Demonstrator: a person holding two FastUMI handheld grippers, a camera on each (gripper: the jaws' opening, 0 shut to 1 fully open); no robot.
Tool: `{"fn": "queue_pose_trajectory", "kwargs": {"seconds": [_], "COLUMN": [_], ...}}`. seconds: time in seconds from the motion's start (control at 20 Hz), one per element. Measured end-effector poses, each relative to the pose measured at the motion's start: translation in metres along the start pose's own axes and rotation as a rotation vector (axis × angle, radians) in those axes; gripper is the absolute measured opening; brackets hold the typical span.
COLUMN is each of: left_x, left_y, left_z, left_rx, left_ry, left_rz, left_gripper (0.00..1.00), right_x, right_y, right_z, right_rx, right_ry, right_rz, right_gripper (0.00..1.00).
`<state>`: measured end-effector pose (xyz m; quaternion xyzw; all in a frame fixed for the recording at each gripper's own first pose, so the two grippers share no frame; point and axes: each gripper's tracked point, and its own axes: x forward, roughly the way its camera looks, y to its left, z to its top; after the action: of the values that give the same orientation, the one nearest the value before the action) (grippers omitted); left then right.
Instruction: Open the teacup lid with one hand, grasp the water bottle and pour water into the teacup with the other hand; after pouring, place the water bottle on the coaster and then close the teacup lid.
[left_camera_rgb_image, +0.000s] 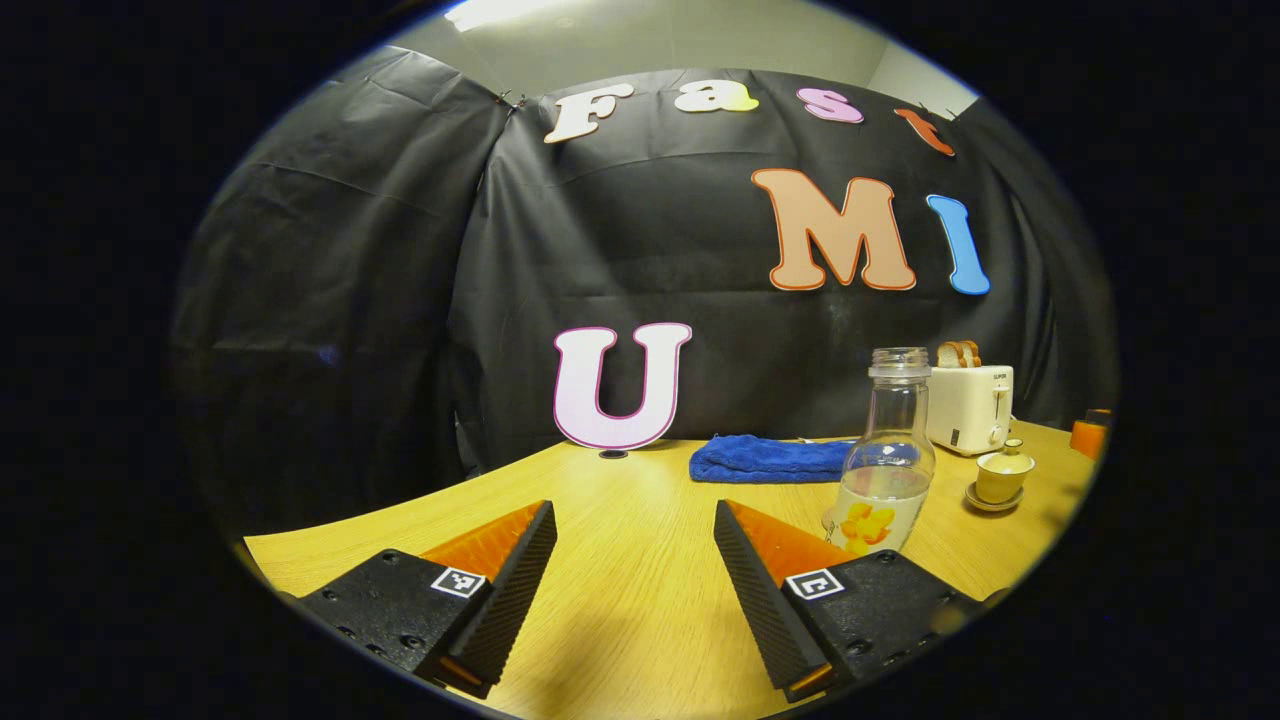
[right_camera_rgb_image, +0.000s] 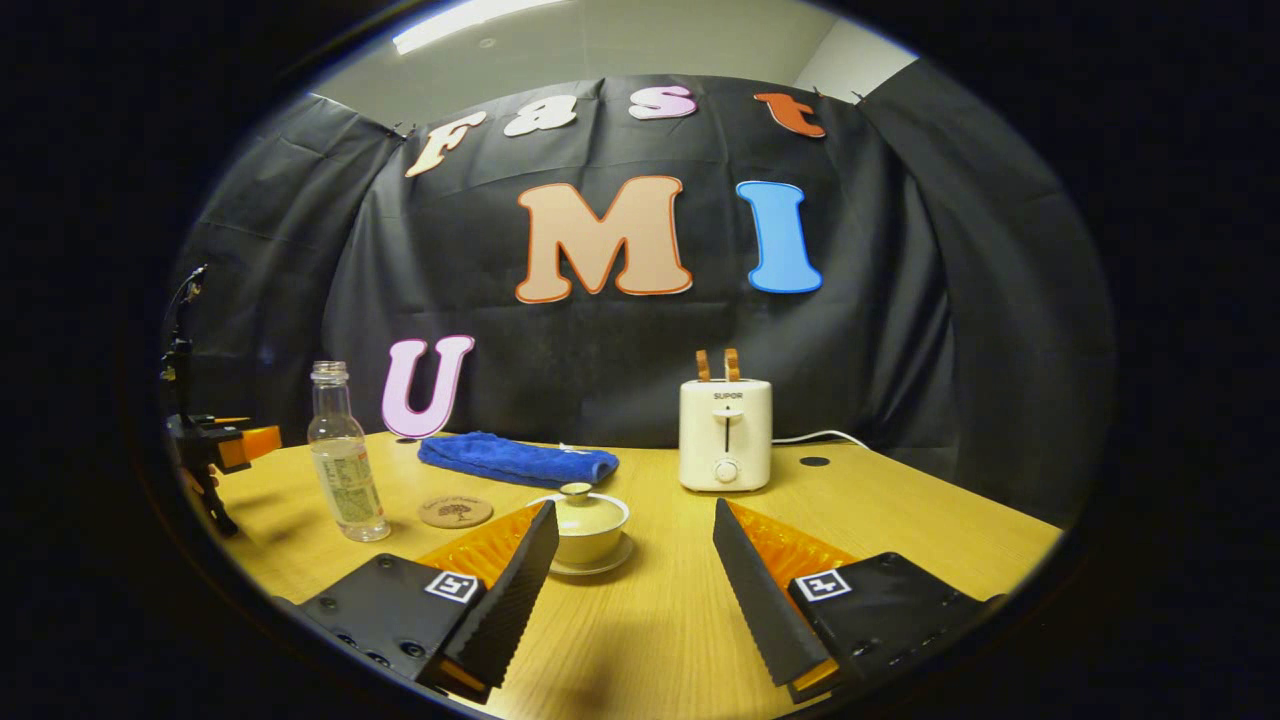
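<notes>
Nothing of the task looks done yet: the lid (right_camera_rgb_image: 577, 492) sits on the teacup (right_camera_rgb_image: 588, 530), the water bottle (right_camera_rgb_image: 343, 458) stands upright and uncapped on the tabletop (right_camera_rgb_image: 900, 520), and the coaster (right_camera_rgb_image: 455, 512) lies bare. Opening the cup, pouring, parking the bottle and closing the cup all remain.

In the left gripper view, going left to right, the left claw (left_camera_rgb_image: 635, 535) is held low over the tabletop with its fingers wide apart and nothing between them. A folded blue towel (left_camera_rgb_image: 765, 458) lies farther back, the water bottle stands just ahead of the claw's right finger and slightly outside the gap, and beyond it are the teacup on its saucer (left_camera_rgb_image: 990, 502) and a white toaster (left_camera_rgb_image: 968, 405) holding bread.

In the right gripper view, the other gripper shows at the far left edge, then the water bottle, then the coaster just beside the bottle and apart from it. The right claw (right_camera_rgb_image: 635, 535) is also spread open and empty. The teacup sits just ahead of its left finger, partly hidden behind that fingertip, a little left of the gap's centre. The towel lies behind the cup, and the toaster stands farther back to the right.

By position, the left claw seems set for the bottle and the right for the lid.
</notes>
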<state>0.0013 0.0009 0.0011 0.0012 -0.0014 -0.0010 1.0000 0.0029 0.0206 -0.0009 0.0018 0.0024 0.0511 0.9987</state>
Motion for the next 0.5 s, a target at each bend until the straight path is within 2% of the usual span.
{"fn": "queue_pose_trajectory", "kwargs": {"seconds": [0.05,0.3,0.5], "left_x": [0.0,0.0,0.001], "left_y": [0.0,0.0,0.0], "left_z": [0.0,0.0,-0.001], "left_rx": [0.0,0.0,0.0], "left_ry": [0.0,0.0,0.0], "left_rz": [0.0,0.0,-0.003], "left_gripper": [0.93,0.93,0.93], "right_x": [0.002,0.023,0.047], "right_y": [0.003,0.014,0.027], "right_z": [-0.001,-0.003,-0.005], "right_rx": [0.001,0.001,0.003], "right_ry": [0.005,0.008,0.019], "right_rz": [0.018,0.048,0.075], "right_gripper": [0.96,0.99,0.96]}}
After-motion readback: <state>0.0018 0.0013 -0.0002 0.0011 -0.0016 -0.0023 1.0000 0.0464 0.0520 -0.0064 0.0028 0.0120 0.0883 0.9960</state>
